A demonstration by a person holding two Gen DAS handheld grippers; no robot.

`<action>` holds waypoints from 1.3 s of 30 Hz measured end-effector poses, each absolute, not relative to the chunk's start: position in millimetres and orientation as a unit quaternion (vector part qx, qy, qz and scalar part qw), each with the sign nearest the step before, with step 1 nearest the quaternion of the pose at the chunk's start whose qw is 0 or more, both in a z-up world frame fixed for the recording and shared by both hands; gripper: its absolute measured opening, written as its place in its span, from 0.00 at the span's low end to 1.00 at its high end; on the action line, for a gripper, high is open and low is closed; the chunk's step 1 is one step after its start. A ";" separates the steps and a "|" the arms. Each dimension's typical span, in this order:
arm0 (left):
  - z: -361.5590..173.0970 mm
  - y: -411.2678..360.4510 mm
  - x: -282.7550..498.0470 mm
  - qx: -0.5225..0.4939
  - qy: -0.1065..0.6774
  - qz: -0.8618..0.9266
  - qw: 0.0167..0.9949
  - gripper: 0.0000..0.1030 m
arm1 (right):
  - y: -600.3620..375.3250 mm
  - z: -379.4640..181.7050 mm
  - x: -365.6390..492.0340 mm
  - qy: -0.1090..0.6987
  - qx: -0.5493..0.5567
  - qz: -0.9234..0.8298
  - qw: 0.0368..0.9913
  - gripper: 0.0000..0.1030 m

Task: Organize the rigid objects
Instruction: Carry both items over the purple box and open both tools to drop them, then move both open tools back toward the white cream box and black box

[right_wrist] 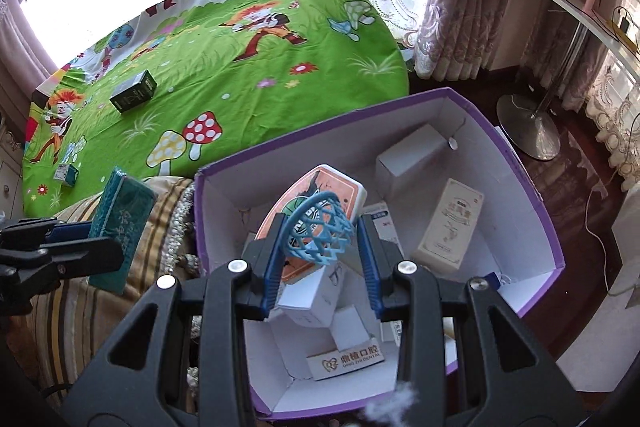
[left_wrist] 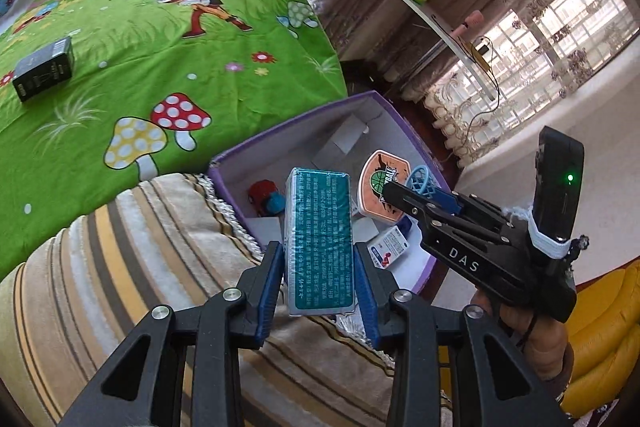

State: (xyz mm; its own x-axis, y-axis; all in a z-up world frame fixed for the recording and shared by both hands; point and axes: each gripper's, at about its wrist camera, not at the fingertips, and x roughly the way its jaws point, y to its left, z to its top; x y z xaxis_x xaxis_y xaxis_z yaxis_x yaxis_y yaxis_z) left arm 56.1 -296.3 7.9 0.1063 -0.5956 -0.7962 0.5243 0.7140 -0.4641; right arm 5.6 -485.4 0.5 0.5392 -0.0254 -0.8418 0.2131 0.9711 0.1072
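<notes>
My left gripper point(left_wrist: 318, 267) is shut on a teal carton point(left_wrist: 320, 227) held upright above a striped blanket, just short of the purple storage box point(left_wrist: 296, 125). In the right wrist view the carton point(right_wrist: 120, 223) and left gripper point(right_wrist: 80, 231) are at the left, outside the box's rim. My right gripper point(right_wrist: 319, 227) is shut on a toy basketball hoop point(right_wrist: 332, 191), orange backboard with a blue net, hanging over the inside of the purple box point(right_wrist: 320, 147). The left wrist view shows that right gripper point(left_wrist: 390, 189) with the hoop point(left_wrist: 380, 183) above the box.
Several white cartons point(right_wrist: 448, 223) and a red and blue toy car point(left_wrist: 266, 201) lie in the box. A black box point(right_wrist: 134, 91) and a small box point(right_wrist: 66, 174) sit on the green cartoon sheet point(right_wrist: 248, 99). A stand's metal base point(right_wrist: 528, 131) is on the dark floor.
</notes>
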 end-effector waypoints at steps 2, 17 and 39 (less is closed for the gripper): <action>7.2 -306.6 51.3 -0.025 0.555 -0.386 0.737 0.35 | -490.9 -1.4 0.9 0.478 0.100 -0.072 0.870 0.38; 1.0 -343.2 29.8 0.004 0.575 -0.421 0.702 0.51 | -511.6 0.7 -10.1 0.477 0.116 -0.094 0.866 0.49; 15.6 -286.4 56.4 -0.050 0.558 -0.382 0.735 0.51 | -481.5 17.4 2.2 0.471 0.099 -0.064 0.874 0.53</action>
